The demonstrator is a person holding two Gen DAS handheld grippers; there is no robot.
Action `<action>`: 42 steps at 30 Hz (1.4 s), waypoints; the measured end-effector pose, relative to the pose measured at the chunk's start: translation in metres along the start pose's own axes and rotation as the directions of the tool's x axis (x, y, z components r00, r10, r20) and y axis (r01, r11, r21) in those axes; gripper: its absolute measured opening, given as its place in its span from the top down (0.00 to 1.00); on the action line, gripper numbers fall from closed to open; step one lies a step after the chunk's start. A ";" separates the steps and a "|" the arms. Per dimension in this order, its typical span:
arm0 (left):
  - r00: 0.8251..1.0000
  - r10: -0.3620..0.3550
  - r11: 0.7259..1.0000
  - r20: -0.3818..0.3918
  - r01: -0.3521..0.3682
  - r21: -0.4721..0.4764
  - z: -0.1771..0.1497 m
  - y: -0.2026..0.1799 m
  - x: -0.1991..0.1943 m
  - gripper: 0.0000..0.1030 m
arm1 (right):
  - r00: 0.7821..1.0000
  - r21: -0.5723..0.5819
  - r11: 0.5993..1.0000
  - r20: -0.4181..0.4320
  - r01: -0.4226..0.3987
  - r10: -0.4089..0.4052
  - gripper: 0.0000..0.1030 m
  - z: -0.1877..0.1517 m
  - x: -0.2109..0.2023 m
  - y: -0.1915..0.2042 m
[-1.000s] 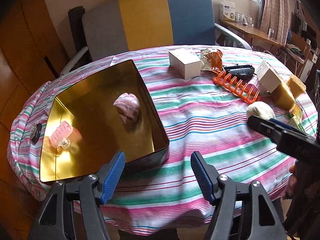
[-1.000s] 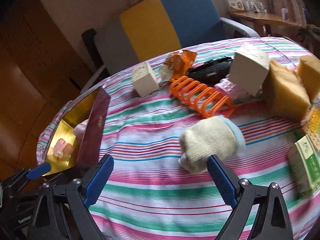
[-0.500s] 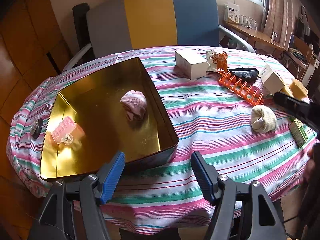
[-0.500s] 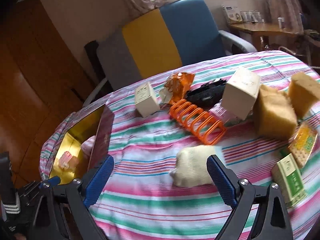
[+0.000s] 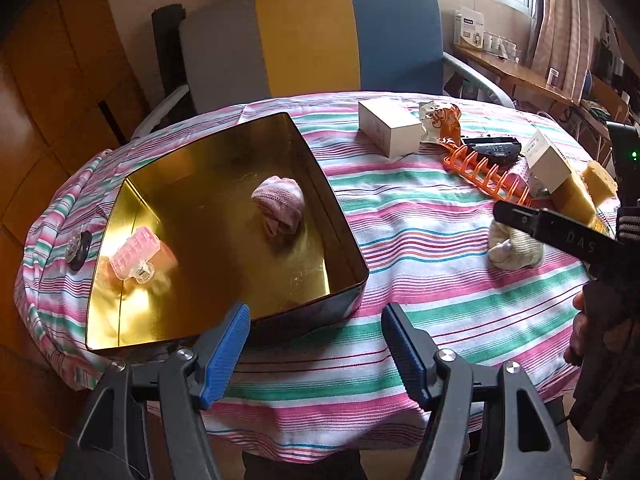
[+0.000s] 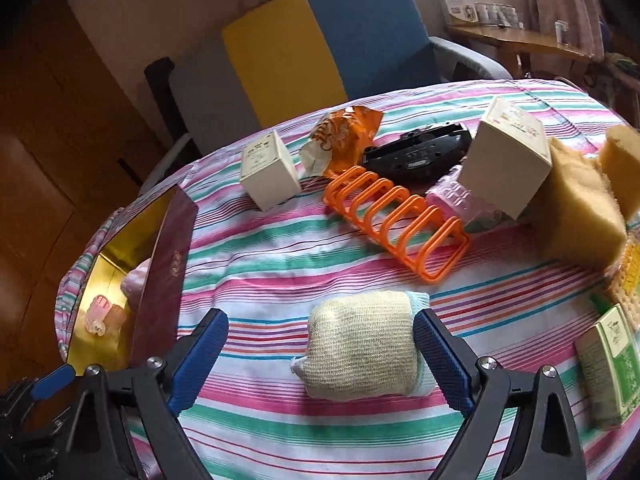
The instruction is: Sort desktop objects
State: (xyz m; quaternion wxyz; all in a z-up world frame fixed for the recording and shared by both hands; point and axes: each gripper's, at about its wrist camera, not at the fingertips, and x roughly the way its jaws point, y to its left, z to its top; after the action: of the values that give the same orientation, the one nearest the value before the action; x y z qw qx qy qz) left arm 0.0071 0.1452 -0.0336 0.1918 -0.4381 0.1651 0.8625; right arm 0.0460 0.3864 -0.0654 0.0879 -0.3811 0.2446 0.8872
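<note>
A cream rolled sock lies on the striped tablecloth, between the fingers of my open right gripper and close to its right pad. The open gold tin holds a pink rolled sock and a pink plastic roller. My left gripper hovers open and empty just in front of the tin's near corner. In the left wrist view, one black finger of the right gripper hangs over the cream sock.
Beyond the sock lie an orange wire rack, two white boxes, an orange snack bag, a black device and yellow sponges. A green box sits at the right edge. A chair stands behind the table.
The right gripper drew back from the cream sock, then came in low again, so the sock now lies between its fingers. The left gripper stays open by the tin.
</note>
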 end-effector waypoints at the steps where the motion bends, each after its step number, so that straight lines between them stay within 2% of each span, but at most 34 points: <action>1: 1.000 0.000 1.000 0.003 0.000 0.000 -0.001 0.000 -0.001 0.32 | 1.000 -0.009 1.000 -0.008 -0.017 0.017 0.08 -0.002 0.000 0.005; 6: 1.000 0.004 1.000 0.014 -0.004 -0.007 -0.004 0.003 -0.008 0.32 | 0.990 -0.045 0.991 -0.057 -0.128 0.126 0.08 -0.012 0.004 0.031; 11: 1.000 0.012 1.000 0.020 -0.011 -0.015 -0.010 0.007 -0.015 0.32 | 0.963 -0.025 0.968 -0.108 -0.252 0.247 0.08 -0.023 0.003 0.045; 13: 1.000 0.013 1.000 0.020 -0.013 -0.020 -0.012 0.009 -0.017 0.32 | 0.951 -0.006 0.959 -0.129 -0.285 0.282 0.09 -0.028 0.001 0.047; 15: 1.000 0.016 1.000 0.019 -0.016 -0.024 -0.014 0.010 -0.019 0.32 | 0.948 -0.005 0.956 -0.129 -0.293 0.290 0.09 -0.032 -0.004 0.048; 19: 1.000 0.006 1.000 0.005 -0.006 -0.022 -0.017 0.008 -0.017 0.32 | 0.958 -0.008 0.963 -0.104 -0.269 0.267 0.09 -0.037 -0.021 0.038; 24: 1.000 -0.014 1.000 -0.022 0.014 0.003 -0.019 -0.004 -0.010 0.32 | 0.981 -0.005 0.983 -0.069 -0.181 0.180 0.09 -0.044 -0.035 0.012; 29: 0.999 -0.008 0.999 -0.032 0.009 0.045 -0.017 -0.020 -0.005 0.32 | 0.995 0.001 0.996 -0.035 -0.092 0.092 0.09 -0.050 -0.050 -0.014; 35: 0.996 -0.024 0.998 -0.082 0.029 0.064 -0.008 -0.039 0.013 0.32 | 1.000 -0.010 1.000 -0.005 -0.002 0.002 0.09 -0.057 -0.060 -0.036; 42: 0.978 -0.109 0.994 -0.177 0.107 -0.022 0.007 -0.050 0.040 0.32 | 0.999 -0.085 0.996 -0.019 0.042 -0.043 0.09 -0.068 -0.049 -0.037</action>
State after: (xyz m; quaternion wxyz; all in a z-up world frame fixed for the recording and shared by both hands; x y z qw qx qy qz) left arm 0.0041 0.1991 -0.0680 0.2203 -0.5230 0.1521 0.8092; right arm 0.1354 0.3856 -0.0837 0.0881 -0.3987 0.1997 0.8907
